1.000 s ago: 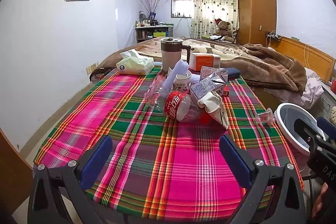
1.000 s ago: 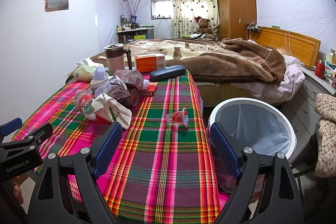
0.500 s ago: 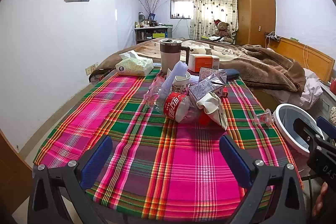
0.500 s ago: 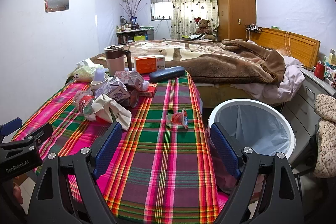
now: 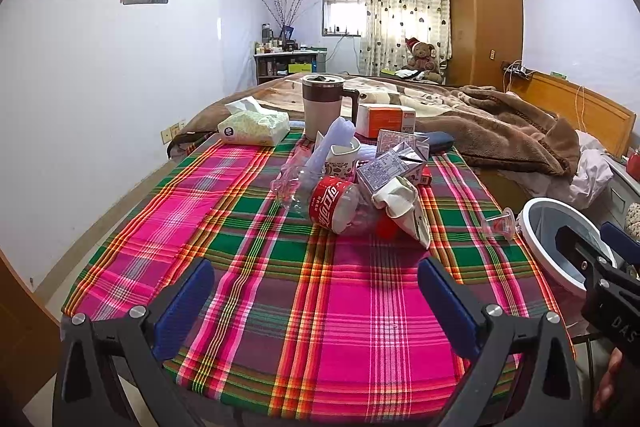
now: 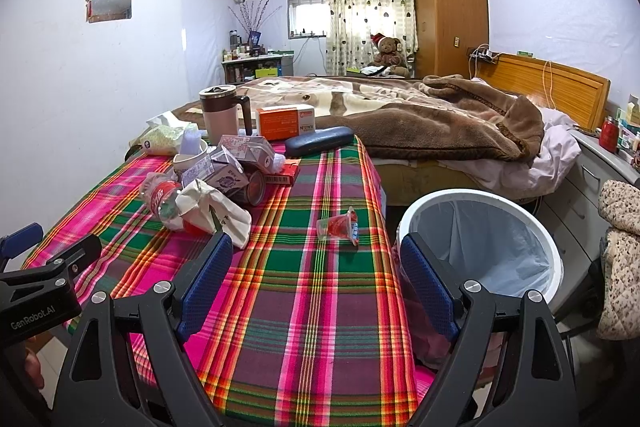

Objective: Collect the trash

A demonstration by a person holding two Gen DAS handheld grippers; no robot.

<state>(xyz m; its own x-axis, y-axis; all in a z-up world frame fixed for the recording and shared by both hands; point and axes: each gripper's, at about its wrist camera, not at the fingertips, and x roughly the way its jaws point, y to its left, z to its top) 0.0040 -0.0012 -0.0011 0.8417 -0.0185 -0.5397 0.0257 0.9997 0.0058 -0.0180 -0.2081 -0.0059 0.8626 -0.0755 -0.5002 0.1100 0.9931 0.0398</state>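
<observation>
A trash pile lies mid-table on the plaid cloth [image 5: 352, 307]: a crushed red-label bottle [image 5: 334, 205], a crumpled white paper bag [image 5: 404, 207], a flattened carton [image 5: 384, 167] and a paper cup [image 5: 340, 157]. A small clear jelly cup [image 6: 338, 225] lies alone near the right edge. A white bin [image 6: 480, 239] with a liner stands right of the table. My left gripper [image 5: 316, 301] is open and empty above the near table edge. My right gripper [image 6: 316, 279] is open and empty, short of the jelly cup.
At the table's far end stand a lidded mug [image 5: 322, 107], a tissue pack [image 5: 256, 125], an orange box [image 6: 286, 121] and a dark glasses case [image 6: 320, 141]. A bed with a brown blanket [image 6: 440, 119] lies behind. Drawers [image 6: 592, 187] stand at right.
Both grippers have drifted slightly back and up from the table; the pile looks a little farther. Nothing was touched.
</observation>
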